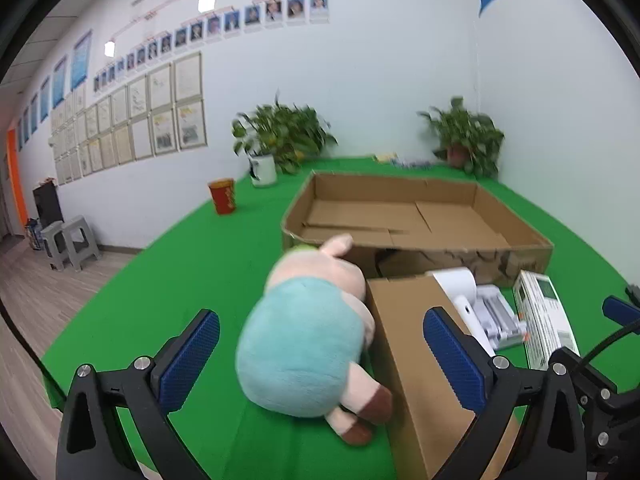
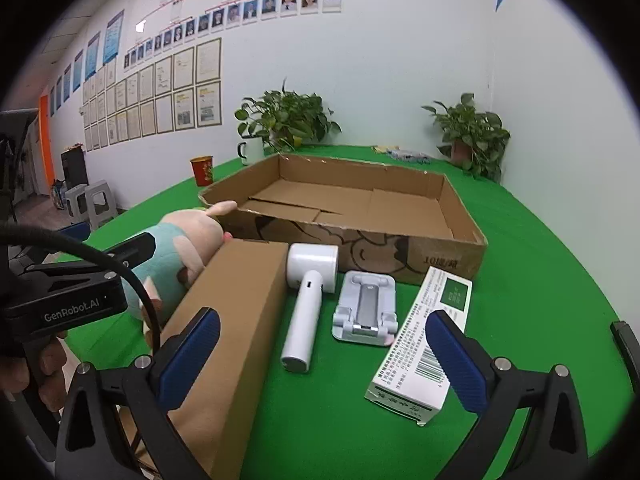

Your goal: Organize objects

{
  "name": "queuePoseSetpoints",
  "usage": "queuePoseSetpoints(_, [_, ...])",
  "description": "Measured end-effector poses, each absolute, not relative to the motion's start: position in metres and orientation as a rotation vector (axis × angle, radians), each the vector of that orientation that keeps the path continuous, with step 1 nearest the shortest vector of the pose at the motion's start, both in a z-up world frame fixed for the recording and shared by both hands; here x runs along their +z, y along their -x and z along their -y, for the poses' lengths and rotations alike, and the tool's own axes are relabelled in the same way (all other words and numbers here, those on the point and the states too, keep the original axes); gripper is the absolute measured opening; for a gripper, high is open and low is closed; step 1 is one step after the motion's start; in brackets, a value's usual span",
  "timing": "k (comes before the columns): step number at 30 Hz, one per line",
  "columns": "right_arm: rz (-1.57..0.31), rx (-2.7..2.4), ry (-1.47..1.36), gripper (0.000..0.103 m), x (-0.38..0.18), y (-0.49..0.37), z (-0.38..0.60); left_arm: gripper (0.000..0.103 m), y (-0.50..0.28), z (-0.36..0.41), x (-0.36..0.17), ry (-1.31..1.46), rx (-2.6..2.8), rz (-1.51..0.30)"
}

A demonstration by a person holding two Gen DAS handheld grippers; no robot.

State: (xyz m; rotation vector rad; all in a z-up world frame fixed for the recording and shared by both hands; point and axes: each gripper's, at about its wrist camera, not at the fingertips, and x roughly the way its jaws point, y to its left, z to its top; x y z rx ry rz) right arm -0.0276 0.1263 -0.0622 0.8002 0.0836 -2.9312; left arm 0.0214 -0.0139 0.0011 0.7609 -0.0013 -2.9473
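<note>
White-walled room w/ rows of framed certificates and portrait photos; a green-covered table (image 2: 520,240) is filling the foreground. Two potted plants (image 2: 288,120) are sitting at the far edge, w/ a white mug (image 2: 252,151) just beside the left one and a red cup (image 2: 202,170) further left.

A wide, shallow cardboard tray (image 2: 460,208) is lying open in the middle, nothing in it. Nearer the cameras, a row of items is lying in front of it: plush pig (image 1: 304,344) in a teal top at far left, its snout touching the tray's near-left corner; a long brown carton (image 2: 236,320) right beside the pig; a white handheld device (image 2: 304,300) w/ a cylindrical head; a folded white phone stand (image 2: 366,308); a white-and-green box (image 2: 424,340) at far right.

Left gripper (image 1: 320,360) is hovering w/ jaws spread fully wide, holding nothing; pig and carton edge are showing between the blue pads, no contact visible. Right gripper (image 2: 320,360) is likewise standing wide open and empty, over the carton, white device and box, tilted downward. A hand (image 2: 36,364) is gripping the left tool's handle in the right wrist view.
</note>
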Motion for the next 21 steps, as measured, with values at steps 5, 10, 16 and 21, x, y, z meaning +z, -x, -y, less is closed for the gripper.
queuePoseSetpoints(5, [-0.016,-2.919,-0.858,0.102,-0.065,0.035,-0.135,0.103,-0.009,0.009,-0.003,-0.844,-2.97,0.014])
queuePoseSetpoints(10, [-0.001,-2.892,-0.89,0.102,-0.066,0.043,-0.133,0.103,0.002,0.015,-0.007,-0.887,-2.976,-0.014])
queuePoseSetpoints(16, [0.022,-2.889,-0.93,0.102,-0.07,0.054,-0.138,0.103,0.012,0.023,-0.008,-0.931,-2.968,-0.039])
queuePoseSetpoints(21, [0.033,-2.907,-0.965,0.102,-0.071,0.06,-0.145,0.103,0.02,0.02,-0.01,-0.992,-2.976,-0.048])
